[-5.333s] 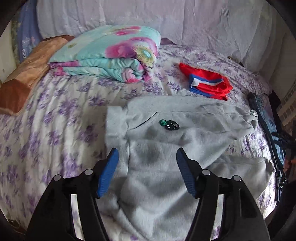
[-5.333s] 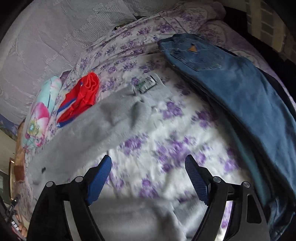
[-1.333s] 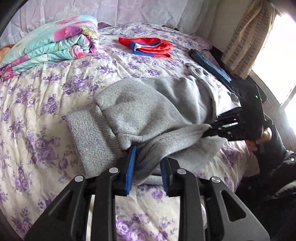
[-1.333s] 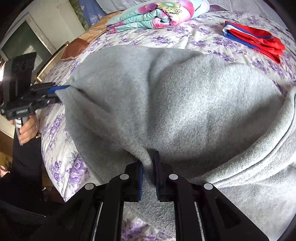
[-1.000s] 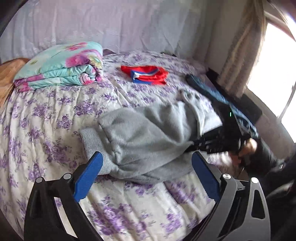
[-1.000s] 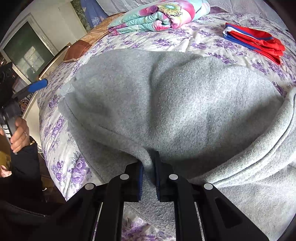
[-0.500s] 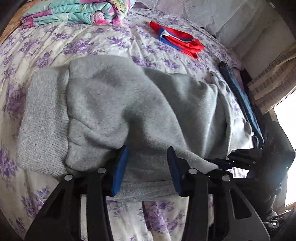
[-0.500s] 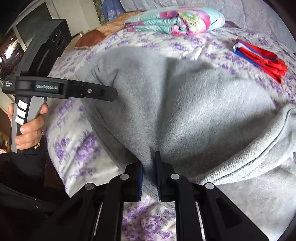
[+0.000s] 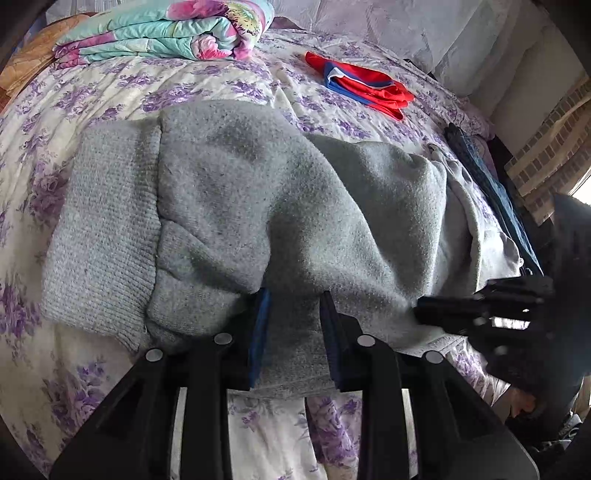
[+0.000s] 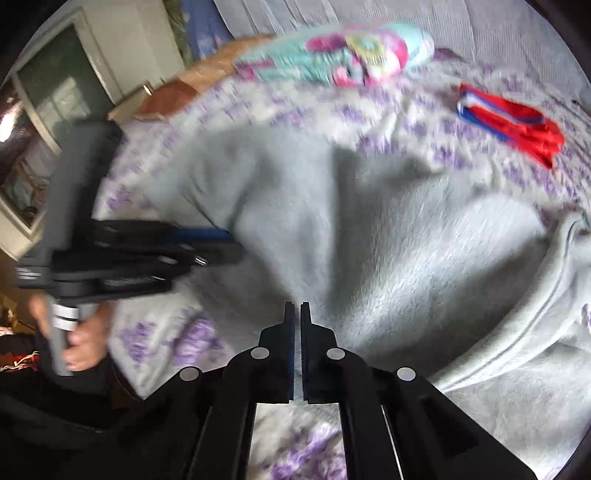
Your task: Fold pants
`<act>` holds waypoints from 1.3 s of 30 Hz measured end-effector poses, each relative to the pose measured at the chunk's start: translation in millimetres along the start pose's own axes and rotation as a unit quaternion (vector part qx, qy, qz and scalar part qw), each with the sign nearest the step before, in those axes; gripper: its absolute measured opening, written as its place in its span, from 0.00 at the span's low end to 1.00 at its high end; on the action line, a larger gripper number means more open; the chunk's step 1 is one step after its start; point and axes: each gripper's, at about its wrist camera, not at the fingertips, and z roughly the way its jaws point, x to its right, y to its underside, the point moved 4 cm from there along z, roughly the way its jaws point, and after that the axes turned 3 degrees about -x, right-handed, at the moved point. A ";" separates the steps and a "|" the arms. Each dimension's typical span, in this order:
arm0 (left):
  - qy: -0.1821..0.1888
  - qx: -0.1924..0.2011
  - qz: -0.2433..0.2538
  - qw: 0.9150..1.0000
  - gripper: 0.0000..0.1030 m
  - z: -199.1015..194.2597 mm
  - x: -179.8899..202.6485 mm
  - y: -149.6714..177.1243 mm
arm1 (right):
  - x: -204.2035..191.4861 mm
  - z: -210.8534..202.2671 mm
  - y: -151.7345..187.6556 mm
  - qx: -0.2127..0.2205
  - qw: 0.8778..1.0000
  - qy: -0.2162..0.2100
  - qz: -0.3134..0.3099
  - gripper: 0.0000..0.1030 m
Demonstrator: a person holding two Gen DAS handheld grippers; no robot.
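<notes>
Your left gripper (image 9: 295, 314), wide open over the bed a second ago, is closing on the grey pants' (image 9: 280, 206) near edge, bunched between its jaws. Your right gripper (image 10: 297, 314) has pinched fully together; whether the blurred cloth ahead is still caught, I cannot tell. Judged so, the next fold can start.

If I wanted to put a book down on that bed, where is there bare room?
Bare flowered bedspread shows between the folded blanket and the grey pants, and again between the pants and the red clothes. The near edge is crowded: the left gripper is closing on the pants, with the right gripper shut beside it. Jeans fill the far side.
</notes>
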 end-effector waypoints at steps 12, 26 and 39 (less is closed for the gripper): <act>-0.021 0.012 0.010 1.000 0.26 2.4 4.8 1.6 | 36.9 -58.4 -37.0 -0.006 0.998 0.052 0.045 0.52; -0.051 0.018 0.034 0.998 0.26 4.6 9.8 0.9 | 303.7 -78.6 -130.3 -0.068 0.922 0.246 0.292 0.59; -0.050 0.009 0.037 0.998 0.26 6.1 10.1 -1.1 | 335.3 -61.6 -90.8 -0.047 0.905 0.236 0.352 0.07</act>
